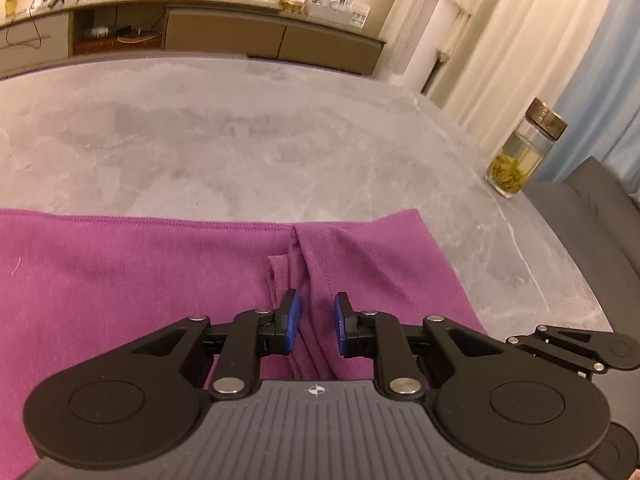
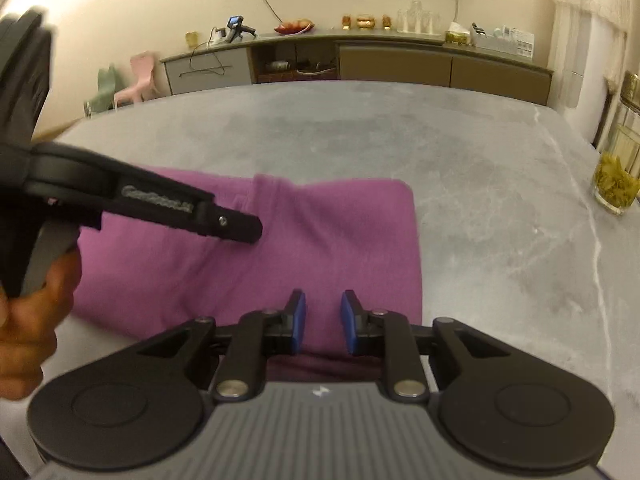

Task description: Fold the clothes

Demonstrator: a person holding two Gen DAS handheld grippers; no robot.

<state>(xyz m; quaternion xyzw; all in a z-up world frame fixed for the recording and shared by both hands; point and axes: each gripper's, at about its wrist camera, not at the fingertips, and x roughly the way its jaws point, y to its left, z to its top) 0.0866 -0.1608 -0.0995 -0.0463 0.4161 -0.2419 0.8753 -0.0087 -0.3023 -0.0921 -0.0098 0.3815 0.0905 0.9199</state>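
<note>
A purple garment (image 1: pixel 140 280) lies flat on the grey marble table (image 1: pixel 240 140), partly folded, with a seam fold near its right part. My left gripper (image 1: pixel 316 320) hovers open just above that fold, nothing between its blue pads. In the right wrist view the same garment (image 2: pixel 340 232) lies below my right gripper (image 2: pixel 323 320), which is open and empty over the cloth's near right edge. The left gripper (image 2: pixel 244 232) shows there from the side at the left, over the garment's middle.
A glass jar of tea with a metal lid (image 1: pixel 524 152) stands near the table's right edge, also in the right wrist view (image 2: pixel 616 176). A long sideboard (image 2: pixel 360 64) with cluttered items runs along the far wall. Curtains (image 1: pixel 500 40) hang at the right.
</note>
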